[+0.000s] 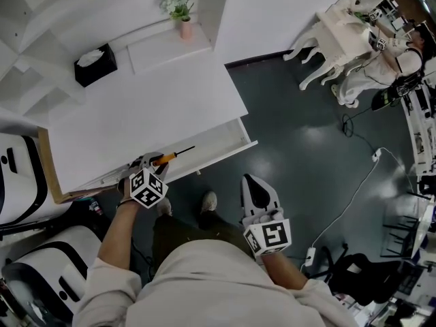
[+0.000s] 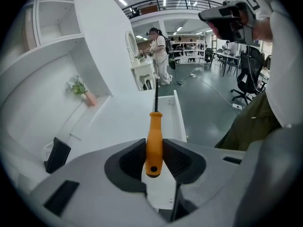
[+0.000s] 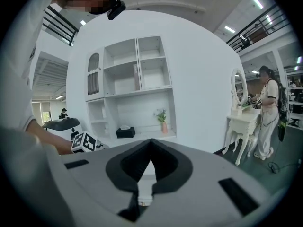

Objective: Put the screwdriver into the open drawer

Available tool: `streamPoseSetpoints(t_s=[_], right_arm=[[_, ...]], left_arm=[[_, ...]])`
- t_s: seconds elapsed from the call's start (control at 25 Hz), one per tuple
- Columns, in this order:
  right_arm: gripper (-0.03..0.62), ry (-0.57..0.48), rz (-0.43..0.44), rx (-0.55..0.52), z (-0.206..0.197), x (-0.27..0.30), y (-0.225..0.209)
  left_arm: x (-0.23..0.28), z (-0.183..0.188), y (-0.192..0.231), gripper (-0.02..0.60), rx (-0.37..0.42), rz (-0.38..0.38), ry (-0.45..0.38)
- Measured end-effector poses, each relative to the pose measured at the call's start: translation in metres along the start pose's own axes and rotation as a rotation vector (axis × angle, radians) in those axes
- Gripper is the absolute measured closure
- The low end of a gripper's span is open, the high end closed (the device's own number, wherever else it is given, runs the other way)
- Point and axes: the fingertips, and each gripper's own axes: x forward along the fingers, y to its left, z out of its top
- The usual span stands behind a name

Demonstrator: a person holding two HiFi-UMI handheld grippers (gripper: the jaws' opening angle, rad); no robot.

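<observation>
The screwdriver [image 1: 168,158] has an orange handle and a thin black shaft. My left gripper [image 1: 155,163] is shut on the handle. It holds the tool over the left part of the open white drawer [image 1: 228,140], which juts from the desk's front edge. In the left gripper view the orange handle [image 2: 154,143] sits clamped between the dark pads [image 2: 130,162], and the shaft points forward over the drawer [image 2: 179,115]. My right gripper [image 1: 257,191] hangs over the dark floor to the right of the drawer, shut with nothing in it. Its pads [image 3: 163,162] meet in the right gripper view.
On the white desk top [image 1: 157,107] stand a black tissue box [image 1: 95,65] and a pink vase with a plant [image 1: 182,20]. A white dressing table [image 1: 340,33] is at the far right. A white cable [image 1: 354,196] crosses the floor. White machines [image 1: 20,176] stand to the left.
</observation>
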Motion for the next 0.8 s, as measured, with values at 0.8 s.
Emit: streamPoseSetpoints(t_s=[0.8], right_arm=[[0.591,0.074,-0.087,0.021,-0.024,-0.009,-0.052]], left_arm=[[0.108,-0.048,-0.014,0.471,0.008,-0.067,0.23]])
